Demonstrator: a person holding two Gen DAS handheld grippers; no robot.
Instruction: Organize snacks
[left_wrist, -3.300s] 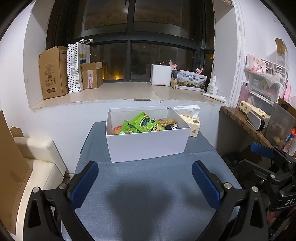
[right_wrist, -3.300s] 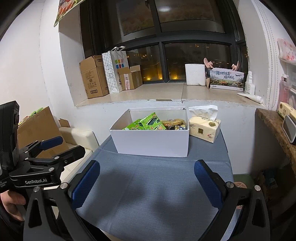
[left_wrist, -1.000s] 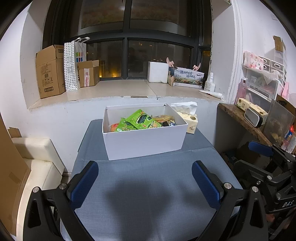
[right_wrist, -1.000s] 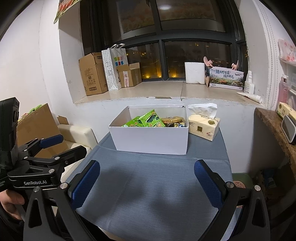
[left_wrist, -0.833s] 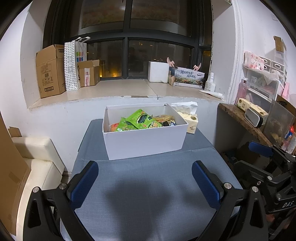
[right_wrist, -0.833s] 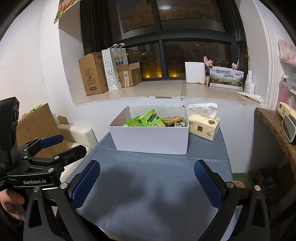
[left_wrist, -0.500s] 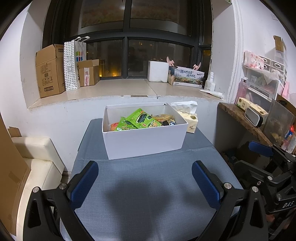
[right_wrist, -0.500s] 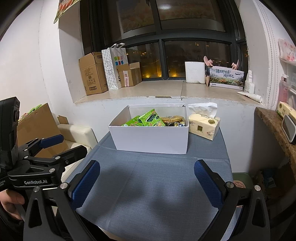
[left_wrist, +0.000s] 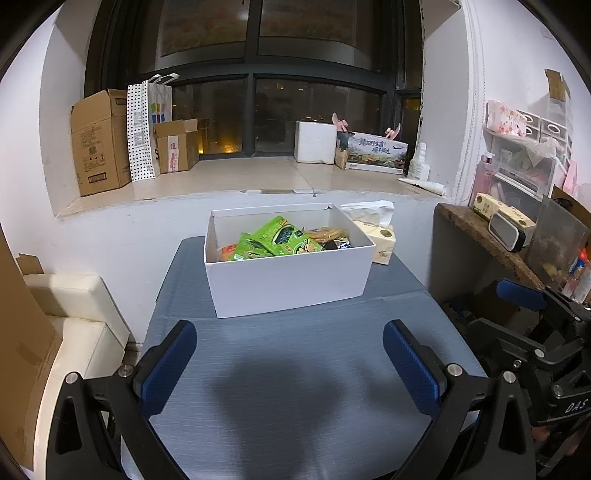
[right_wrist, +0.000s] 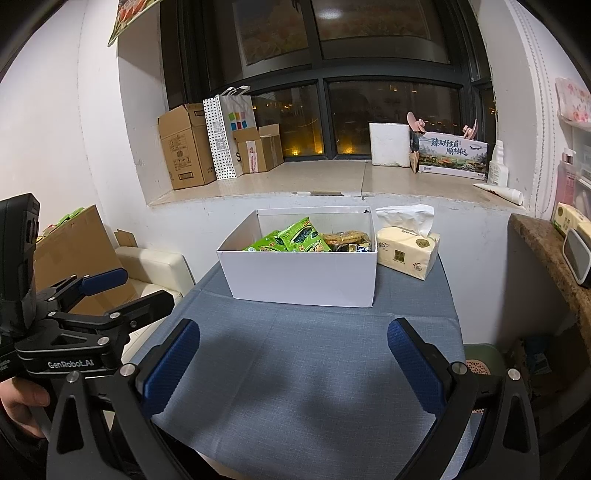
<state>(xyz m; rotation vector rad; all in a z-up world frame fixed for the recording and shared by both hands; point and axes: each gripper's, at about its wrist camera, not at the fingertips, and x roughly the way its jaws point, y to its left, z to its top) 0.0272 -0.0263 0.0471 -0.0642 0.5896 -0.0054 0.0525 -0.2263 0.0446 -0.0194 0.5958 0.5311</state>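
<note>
A white open box (left_wrist: 291, 282) (right_wrist: 301, 275) stands at the far end of a table covered in blue-grey cloth (left_wrist: 295, 380) (right_wrist: 306, 376). Inside it lie green snack packets (left_wrist: 280, 242) (right_wrist: 291, 240) and yellowish and dark wrapped snacks (left_wrist: 330, 236) (right_wrist: 347, 240). My left gripper (left_wrist: 290, 363) is open above the near part of the cloth, with nothing between its blue pads. My right gripper (right_wrist: 295, 363) is open too, also empty, well short of the box. Each gripper shows at the edge of the other's view.
A tissue pack (right_wrist: 408, 249) (left_wrist: 380, 240) sits right of the box. Cardboard boxes (left_wrist: 99, 142), a paper bag (right_wrist: 229, 133) and a printed carton (right_wrist: 450, 153) line the window sill. A cream seat (left_wrist: 74, 314) lies left; a cluttered shelf (left_wrist: 491, 236) stands right.
The views have shifted only slightly; the box sits a touch farther left and lower in the left wrist view than 3.3 s ago. Both grippers stay open and empty.
</note>
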